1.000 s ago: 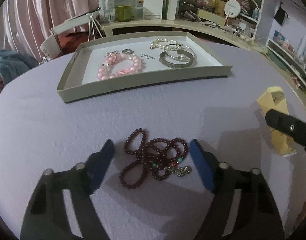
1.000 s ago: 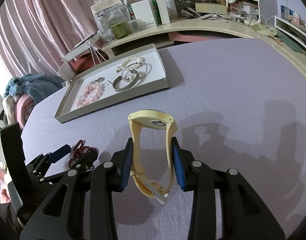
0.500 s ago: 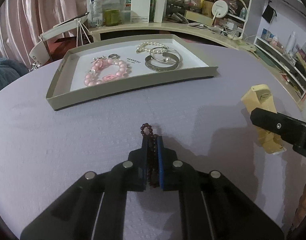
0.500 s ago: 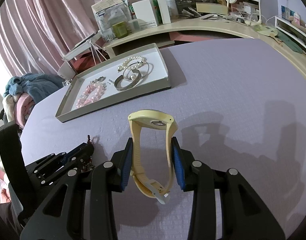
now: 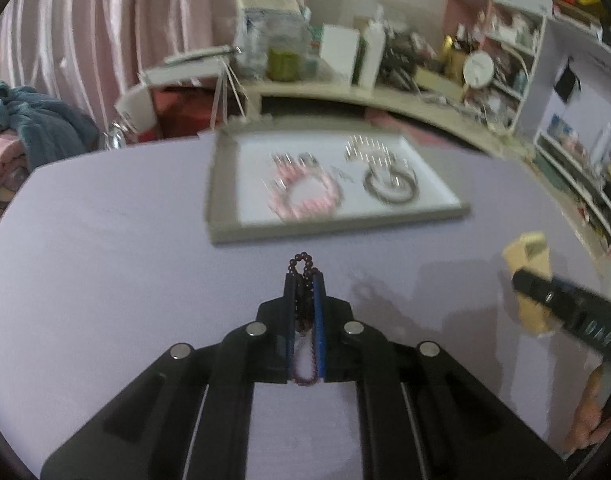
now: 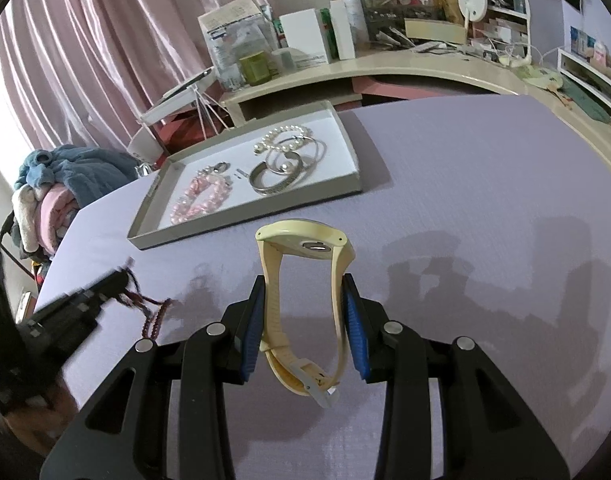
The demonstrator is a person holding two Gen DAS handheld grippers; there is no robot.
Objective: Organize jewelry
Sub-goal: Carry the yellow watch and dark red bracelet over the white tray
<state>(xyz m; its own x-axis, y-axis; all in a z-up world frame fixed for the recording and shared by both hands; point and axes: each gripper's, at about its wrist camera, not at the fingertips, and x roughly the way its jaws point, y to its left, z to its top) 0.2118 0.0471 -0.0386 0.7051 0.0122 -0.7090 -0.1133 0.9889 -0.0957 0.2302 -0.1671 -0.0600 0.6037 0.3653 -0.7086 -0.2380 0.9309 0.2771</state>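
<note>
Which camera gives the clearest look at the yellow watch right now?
The right wrist view: the yellow watch stands sharp and whole between the right gripper pads. The left wrist view shows only a blurred piece at its right edge, partly behind that gripper.

Illumination is soft and even indoors. The left wrist view shows motion blur across the tray (image 5: 337,232); the right wrist view is sharp. Fisheye distortion darkens corners. Faint shadows fall on the tablecloth (image 6: 485,208).
</note>
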